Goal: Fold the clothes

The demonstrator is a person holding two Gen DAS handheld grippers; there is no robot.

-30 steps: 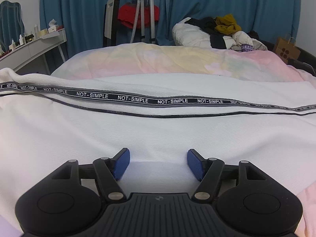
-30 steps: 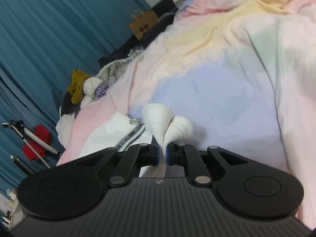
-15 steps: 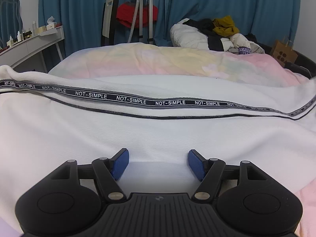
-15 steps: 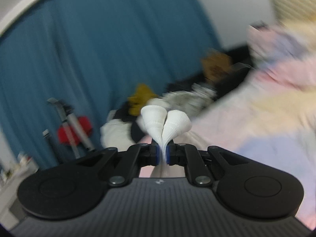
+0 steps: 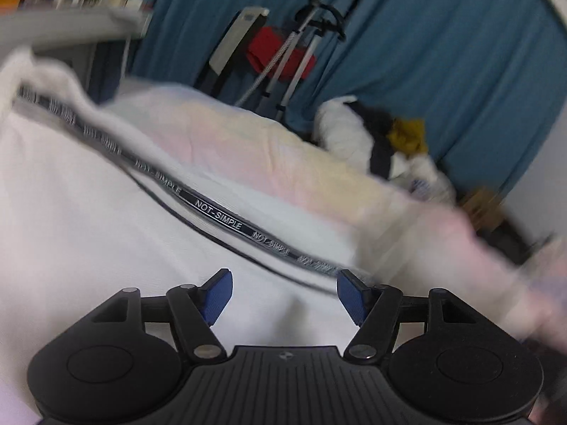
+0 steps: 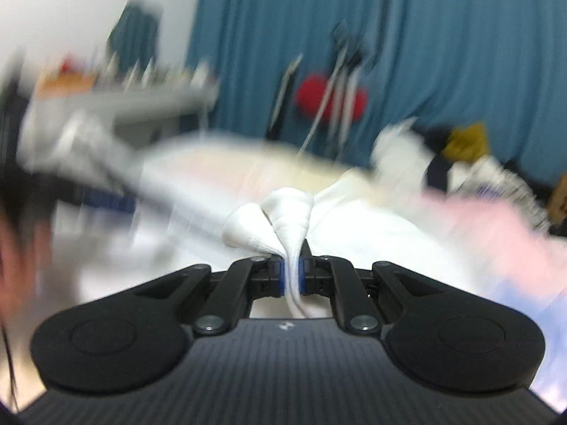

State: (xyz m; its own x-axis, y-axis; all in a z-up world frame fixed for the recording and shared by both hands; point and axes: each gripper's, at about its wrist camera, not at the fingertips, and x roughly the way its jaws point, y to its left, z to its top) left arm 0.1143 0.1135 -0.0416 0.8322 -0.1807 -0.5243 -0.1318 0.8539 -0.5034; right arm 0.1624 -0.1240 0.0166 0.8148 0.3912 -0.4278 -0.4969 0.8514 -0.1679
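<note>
Fold step under way, by the look of it: white ribbed knit garment [image 5: 106,248] spread over the pastel tie-dye bed cover [image 5: 269,156], one bunched end pinched in the right gripper [image 6: 292,276], clenched on the cloth. Left gripper [image 5: 285,294] released, blue pads wide apart, hovering low over the fabric with nothing between them.

Best done by carrying the pinched end across in a low, even arc, keeping the cloth taut enough not to drag a crease. Worth using the left tool to pin or grasp the near edge so the layer underneath does not slide. Slower motion advisable, since both views blur.

Garment white, finely ribbed, soft and limp, crossed by a black woven tape with repeated "NOT-SIMPLE" lettering [image 5: 219,219] beside a thin dark line. Covers most of the bed's near side.
</note>
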